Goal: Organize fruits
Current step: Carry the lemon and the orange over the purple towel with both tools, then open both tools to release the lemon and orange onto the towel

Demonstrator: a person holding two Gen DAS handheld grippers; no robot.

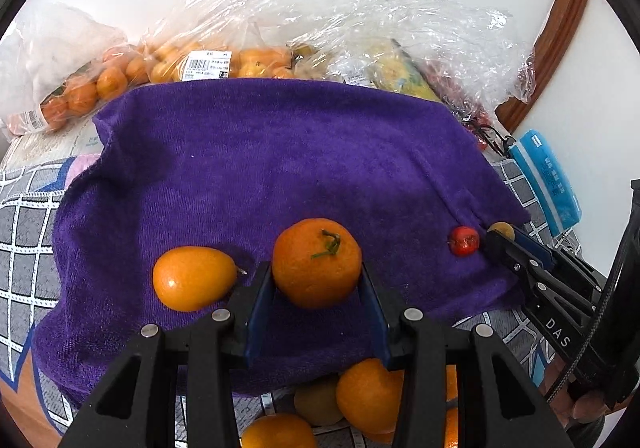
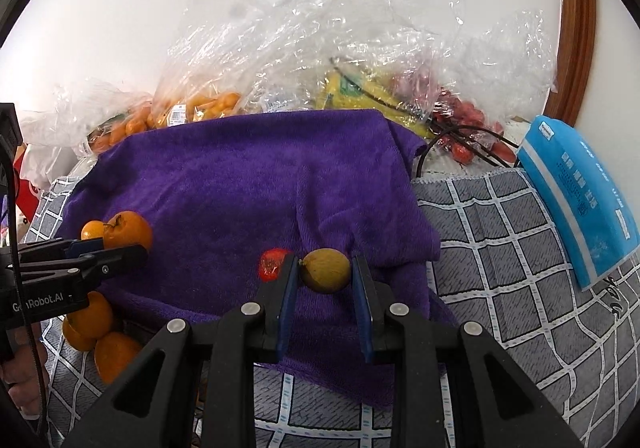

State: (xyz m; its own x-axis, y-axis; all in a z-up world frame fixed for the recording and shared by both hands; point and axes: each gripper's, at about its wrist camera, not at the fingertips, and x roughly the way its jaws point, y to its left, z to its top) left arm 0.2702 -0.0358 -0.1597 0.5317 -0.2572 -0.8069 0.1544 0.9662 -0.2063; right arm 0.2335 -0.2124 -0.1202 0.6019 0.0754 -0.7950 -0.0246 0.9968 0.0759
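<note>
A purple towel (image 1: 280, 168) (image 2: 260, 188) covers the middle of the table. My left gripper (image 1: 316, 276) is shut on a round orange mandarin (image 1: 308, 268) with a green stem, low over the towel's near part. An oval orange fruit (image 1: 194, 278) lies just left of it. My right gripper (image 2: 325, 264) is shut on a small yellow-brown fruit (image 2: 326, 274) near the towel's right front. A small red fruit (image 2: 272, 263) (image 1: 464, 240) lies on the towel beside its left finger. Each gripper shows in the other's view: right gripper (image 1: 494, 238), left gripper (image 2: 136, 248) with the mandarin (image 2: 128, 230).
Several loose oranges (image 1: 368, 396) (image 2: 92, 320) and a greenish fruit (image 1: 318, 402) lie off the towel's near edge on a grey checked cloth (image 2: 520, 248). Clear plastic bags of mandarins (image 1: 192, 64) and red fruit (image 2: 460, 116) line the wall behind. A blue packet (image 2: 580, 200) lies at the right.
</note>
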